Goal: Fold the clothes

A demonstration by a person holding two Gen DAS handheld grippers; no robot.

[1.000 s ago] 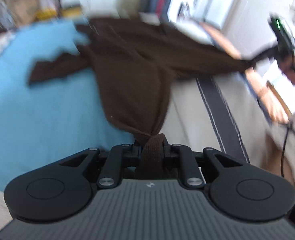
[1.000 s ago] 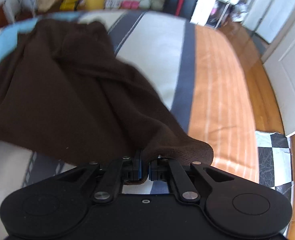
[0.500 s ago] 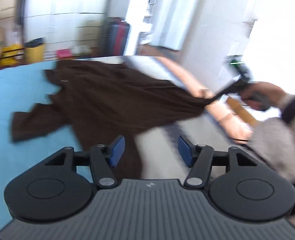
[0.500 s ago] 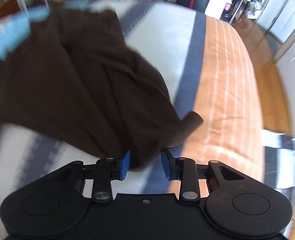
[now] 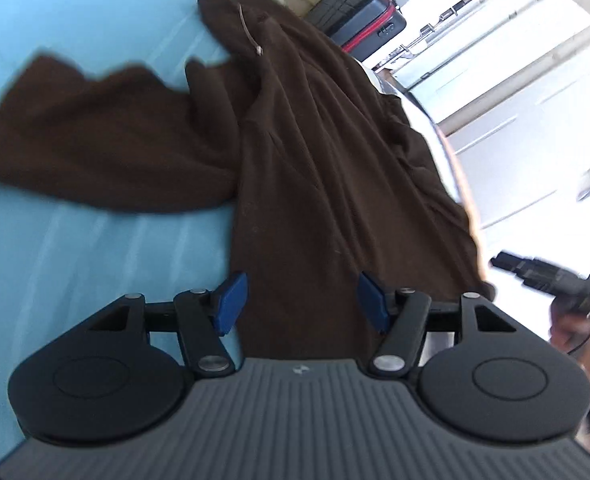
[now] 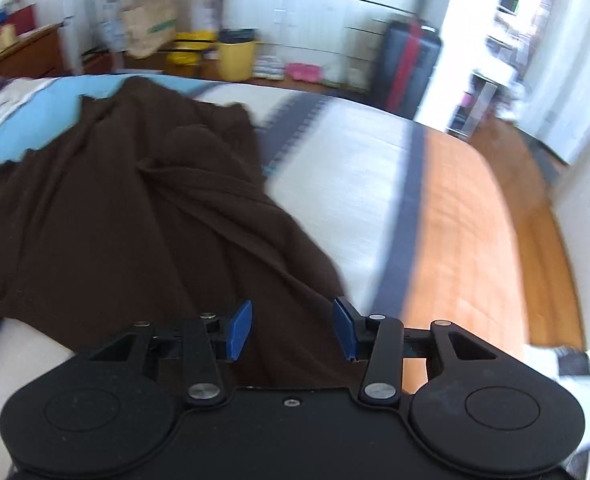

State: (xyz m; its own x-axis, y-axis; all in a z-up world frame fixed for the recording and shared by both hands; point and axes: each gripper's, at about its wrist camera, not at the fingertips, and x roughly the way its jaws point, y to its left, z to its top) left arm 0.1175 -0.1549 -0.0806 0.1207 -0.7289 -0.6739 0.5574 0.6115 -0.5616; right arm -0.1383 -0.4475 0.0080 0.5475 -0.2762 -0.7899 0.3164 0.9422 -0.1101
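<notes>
Dark brown garment (image 5: 315, 184) on bedspread (image 6: 375, 184) striped blue, white, navy, orange.

this is a bedroom in a lived-in home. a wide bed (image 6: 375, 184) fills most of the right wrist view, its cover striped in blue, white, dark grey and orange. a wooden floor (image 6: 551, 248) runs beside it. along the far wall stand white drawer fronts (image 6: 315, 20), an upright black suitcase with a red stripe (image 6: 409, 60), a yellow bin (image 6: 237, 56) and a paper bag (image 6: 151, 26), with a wooden dresser (image 6: 23, 56) at the left.
</notes>
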